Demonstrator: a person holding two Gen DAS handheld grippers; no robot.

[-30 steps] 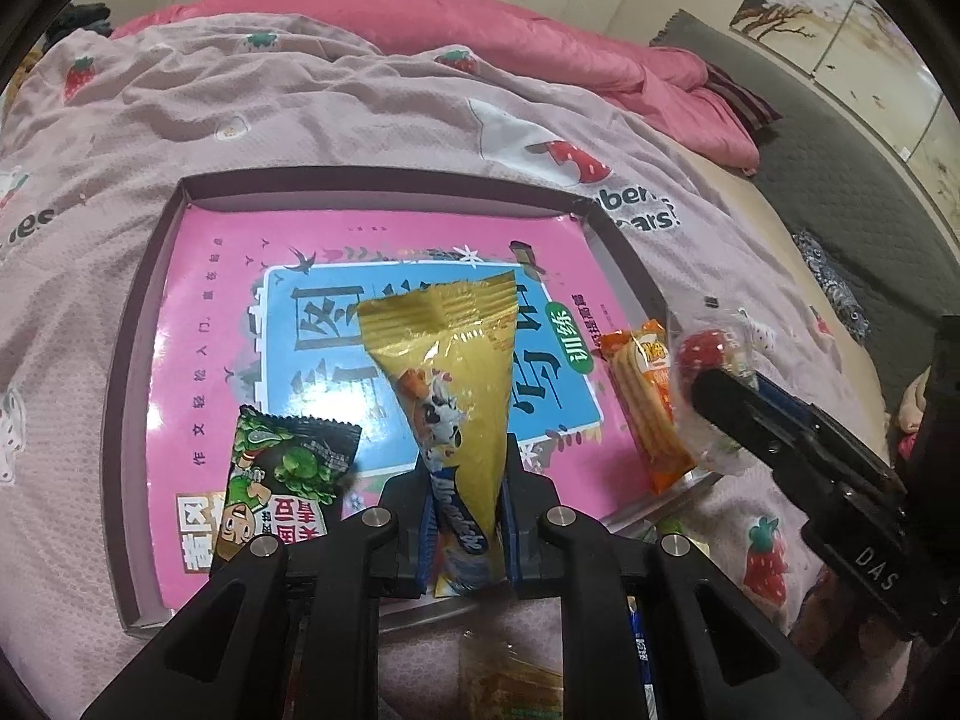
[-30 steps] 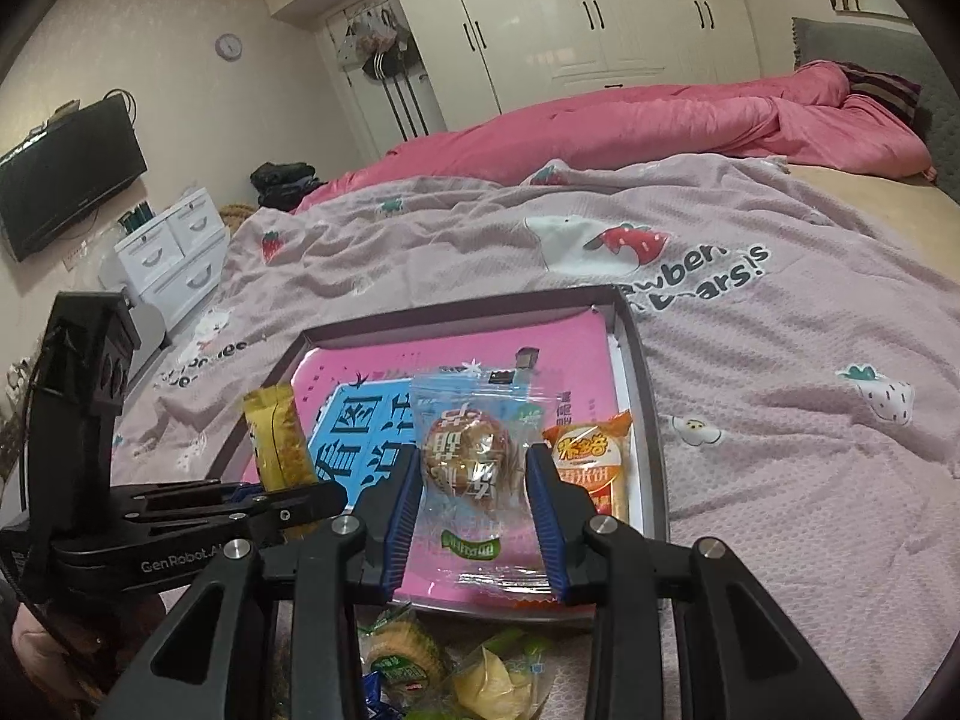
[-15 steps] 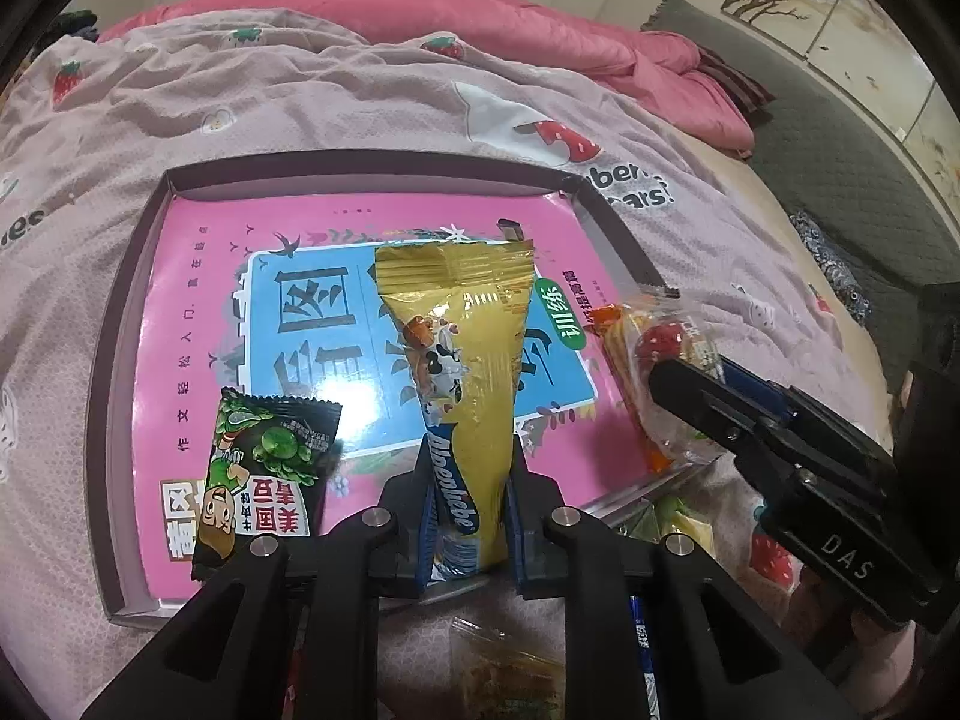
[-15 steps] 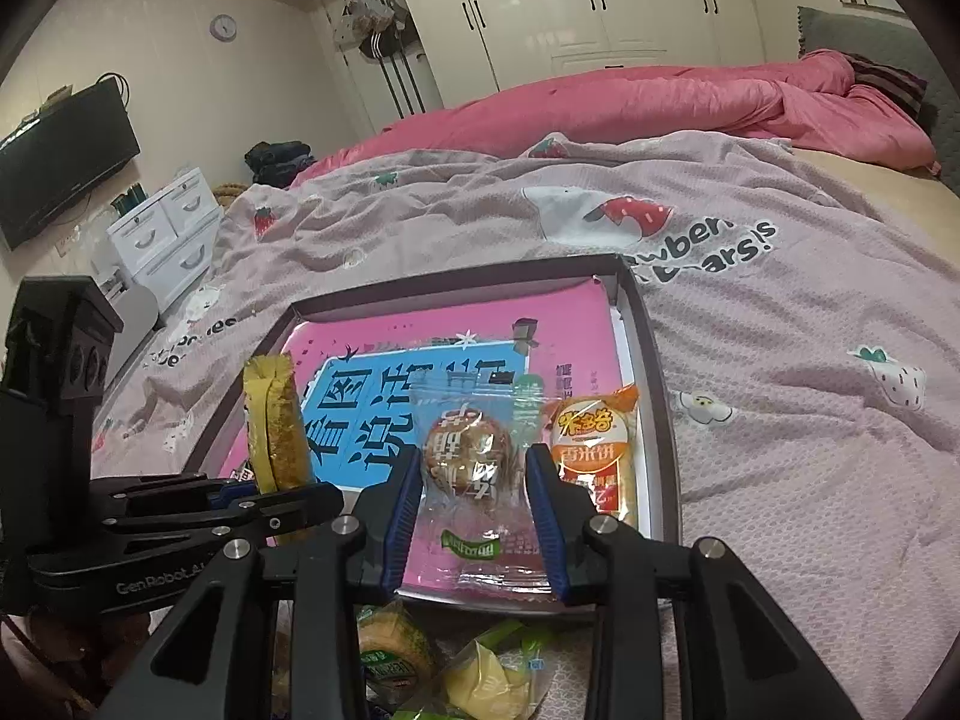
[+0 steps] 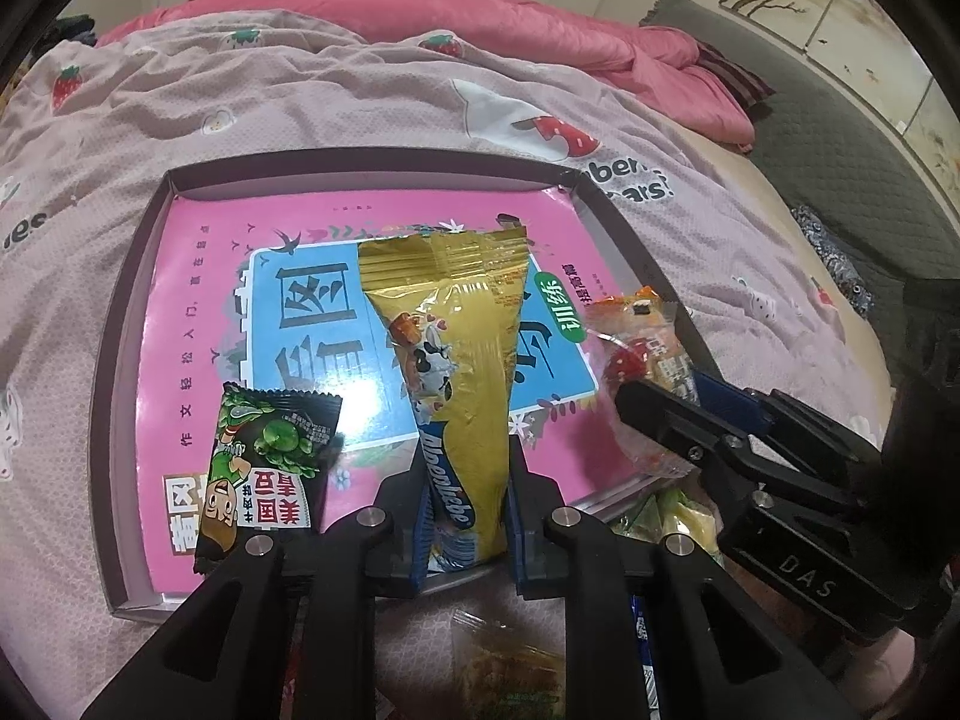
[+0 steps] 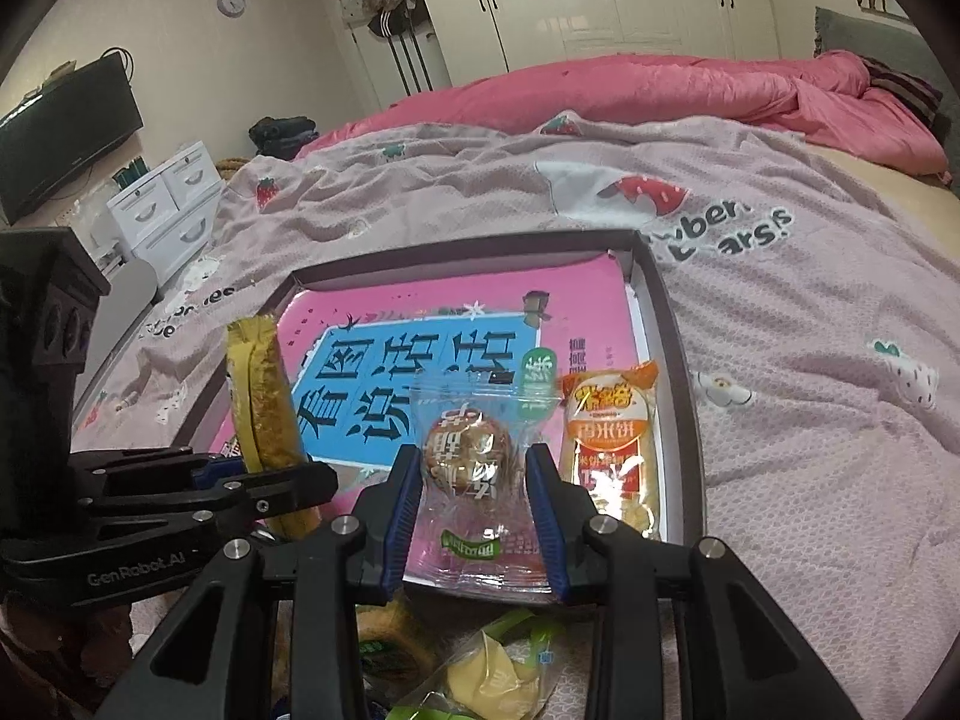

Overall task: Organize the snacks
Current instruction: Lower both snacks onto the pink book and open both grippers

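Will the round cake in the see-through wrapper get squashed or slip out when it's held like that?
The right gripper is shut on the clear-wrapped cake. The wrapper looks shiny and loose, so it may slide a little. The cake looks soft and baked, so a hard squeeze would probably dent it. It seems light, as thin pads hold it above the tray.

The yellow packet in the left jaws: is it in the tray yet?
No. The yellow packet stands clamped in the jaws above the tray.
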